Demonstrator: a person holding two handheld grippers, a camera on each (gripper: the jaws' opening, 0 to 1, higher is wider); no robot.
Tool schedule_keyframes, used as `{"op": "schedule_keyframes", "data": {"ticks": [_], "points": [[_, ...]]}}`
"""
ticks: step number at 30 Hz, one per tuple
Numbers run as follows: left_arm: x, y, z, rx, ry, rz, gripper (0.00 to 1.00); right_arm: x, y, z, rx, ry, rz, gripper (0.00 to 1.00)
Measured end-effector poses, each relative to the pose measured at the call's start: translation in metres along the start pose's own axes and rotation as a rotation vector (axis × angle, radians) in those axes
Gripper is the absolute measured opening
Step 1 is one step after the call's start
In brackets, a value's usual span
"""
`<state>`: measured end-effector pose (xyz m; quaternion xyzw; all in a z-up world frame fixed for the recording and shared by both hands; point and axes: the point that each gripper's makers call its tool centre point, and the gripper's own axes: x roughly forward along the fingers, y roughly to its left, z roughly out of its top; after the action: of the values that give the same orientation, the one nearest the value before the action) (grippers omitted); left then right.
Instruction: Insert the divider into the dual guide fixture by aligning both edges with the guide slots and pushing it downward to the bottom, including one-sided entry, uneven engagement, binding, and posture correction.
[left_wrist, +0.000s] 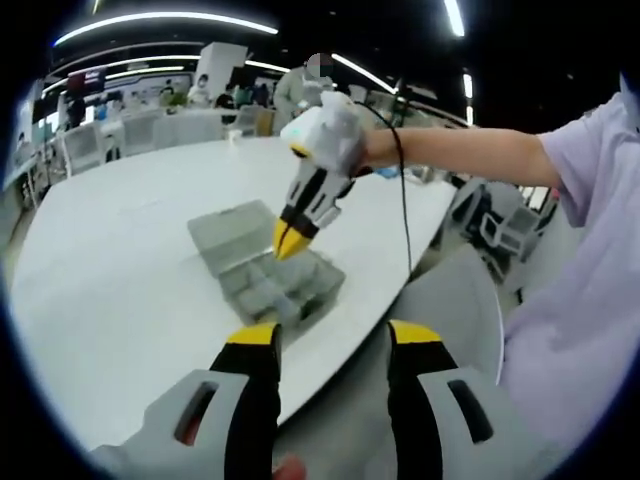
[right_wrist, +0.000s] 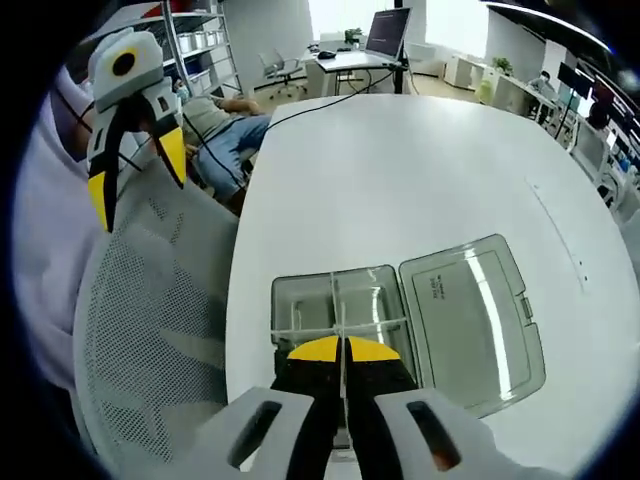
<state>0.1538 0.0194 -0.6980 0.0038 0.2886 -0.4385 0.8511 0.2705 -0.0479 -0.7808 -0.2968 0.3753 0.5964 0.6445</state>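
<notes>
1. Office desks, monitors and strip lights ring a large white table (right_wrist: 420, 170), with a mesh chair (right_wrist: 150, 330) at its 9 o'clock edge in the right gripper view.
2. A clear compartment box (right_wrist: 335, 310) sits on that table, its hinged lid (right_wrist: 470, 310) folded flat open at 3 o'clock of the tray.
3. The right gripper (right_wrist: 343, 352) is pinched closed on the divider (right_wrist: 342, 320), a thin clear strip running up from the jaw tips across the tray; in the left gripper view the same gripper (left_wrist: 290, 240) stands over the box (left_wrist: 270, 275).
4. The left gripper (left_wrist: 330, 335) hangs clear of the table edge with its jaws parted, holding nothing; in the right gripper view it (right_wrist: 135, 170) sits at 10 o'clock, well apart from the box.
5. The divider's long axis appears to point toward 12 o'clock in the right gripper view, along the tray's short span, edge-on to the camera and seemingly crossing a fainter transverse partition.
6. Whether both ends sit in their slots I cannot tell; the plastic is too clear.
7. To do this step well, I judge: keep the strip upright and square to the walls, press evenly straight down, and ease back if one end binds. The free gripper could steady the tray.
</notes>
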Motion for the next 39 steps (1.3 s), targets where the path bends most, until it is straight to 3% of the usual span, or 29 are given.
{"op": "schedule_keyframes", "data": {"ticks": [11, 18, 29, 39], "points": [[0.007, -0.007, 0.004, -0.006, -0.008, 0.008, 0.4, -0.006, 0.005, 0.009, 0.001, -0.063, 0.024, 0.0], [0.004, -0.005, 0.004, -0.01, -0.009, 0.021, 0.4, 0.002, 0.005, -0.007, -0.024, 0.017, 0.022, 0.0], [0.008, -0.007, 0.004, -0.005, -0.007, -0.001, 0.39, -0.009, 0.003, 0.0, -0.083, 0.052, -0.006, 0.0], [0.009, -0.005, 0.005, -0.008, -0.017, -0.009, 0.39, -0.011, 0.002, -0.008, -0.116, 0.112, -0.009, 0.0]]}}
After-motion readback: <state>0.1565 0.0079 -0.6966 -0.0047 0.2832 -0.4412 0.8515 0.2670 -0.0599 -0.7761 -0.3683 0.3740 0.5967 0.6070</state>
